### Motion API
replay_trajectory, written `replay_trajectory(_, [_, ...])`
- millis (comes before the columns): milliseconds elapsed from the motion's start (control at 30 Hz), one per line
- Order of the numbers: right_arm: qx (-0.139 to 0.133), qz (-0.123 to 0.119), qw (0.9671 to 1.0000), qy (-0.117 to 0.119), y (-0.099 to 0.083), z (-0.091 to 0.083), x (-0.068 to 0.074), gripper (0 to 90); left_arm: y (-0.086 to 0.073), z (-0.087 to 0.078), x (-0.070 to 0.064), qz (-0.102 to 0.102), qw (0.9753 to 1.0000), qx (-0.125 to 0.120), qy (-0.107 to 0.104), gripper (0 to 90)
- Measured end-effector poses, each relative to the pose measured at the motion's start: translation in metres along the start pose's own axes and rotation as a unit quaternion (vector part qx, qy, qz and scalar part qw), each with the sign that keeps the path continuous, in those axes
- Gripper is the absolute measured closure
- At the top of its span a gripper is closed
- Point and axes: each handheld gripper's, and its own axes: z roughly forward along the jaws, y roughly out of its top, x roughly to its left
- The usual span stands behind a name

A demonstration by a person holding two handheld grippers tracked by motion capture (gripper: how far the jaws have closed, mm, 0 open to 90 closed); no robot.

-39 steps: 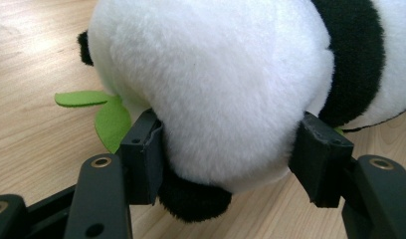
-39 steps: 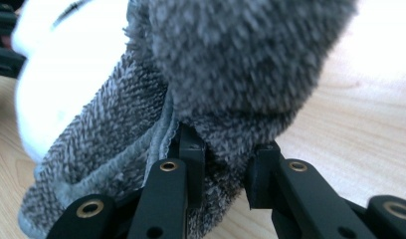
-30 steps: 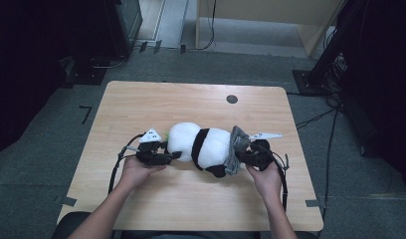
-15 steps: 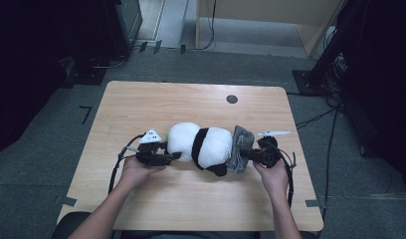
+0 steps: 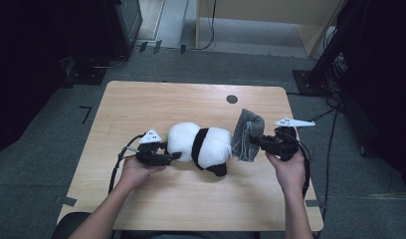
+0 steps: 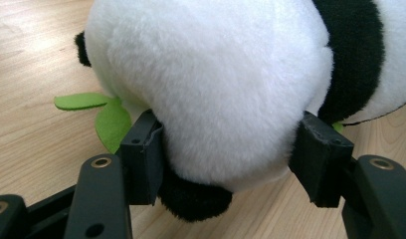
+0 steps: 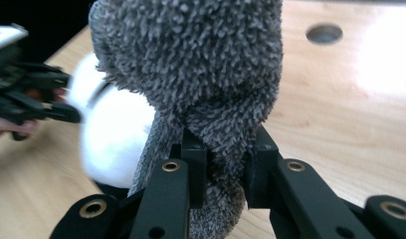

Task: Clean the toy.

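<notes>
gripping the panda plush (image 5: 201, 147) by its white head end, the left gripper (image 5: 163, 158) has its jaws spread fairly wide around the soft fur, pressing in from both sides, as the left gripper view shows (image 6: 226, 164). the toy lies on its side near the middle of the wooden table (image 5: 156, 104), its long axis running left to right, straight from one gripper toward the other. at its far end the right gripper (image 5: 253, 142) has its jaws closed narrow on a bunched fold of grey fuzzy cloth (image 5: 247, 133), which stands up just beside, maybe touching, the panda's rear; the right gripper view has the cloth (image 7: 201, 79) rising in front of the blurred white body. so the cloth is on the right hand's side and the toy's head on the left's, and i'd guess whatever comes next works along that line, cloth against plush. a small green felt leaf (image 6: 104, 112) pokes out under the head. the tabletop is pale wood with a dark round hole (image 5: 232, 98) near its far edge; beyond is grey carpet (image 5: 51, 129), dark equipment and cables.
</notes>
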Motion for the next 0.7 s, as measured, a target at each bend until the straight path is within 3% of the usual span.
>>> replay_trajectory(100, [-0.014,-0.011,0.9998,0.013,0.008,-0.012,0.01,76.3,0.0,0.0,0.0,0.0,1.0,0.0,0.0,37.3])
replay_trajectory(167, [-0.022,-0.014,0.9991,0.034,0.012,-0.017,0.016,76.2,0.0,0.0,0.0,-0.001,1.0,-0.001,0.0,37.3])
replay_trajectory(333, [-0.026,-0.026,0.9968,0.072,0.017,-0.014,0.03,76.2,0.001,0.0,0.0,0.001,1.0,-0.001,0.001,37.3])
replay_trajectory(433, [-0.012,-0.031,0.9973,0.066,0.016,0.004,0.033,76.2,0.0,0.001,0.0,-0.001,1.0,-0.002,0.0,37.3])
replay_trajectory(533, [0.025,-0.019,0.9973,0.066,0.008,0.031,0.027,76.3,0.0,0.0,0.0,0.0,1.0,0.0,0.0,37.3])
replay_trajectory(633, [0.055,-0.033,0.9976,0.023,0.002,0.052,0.025,76.4,0.0,0.0,0.0,-0.002,1.0,0.002,-0.001,37.1])
replay_trajectory(700, [0.054,-0.034,0.9979,0.014,-0.002,0.059,0.024,76.2,0.0,0.0,0.0,-0.005,1.0,0.001,-0.002,37.1])
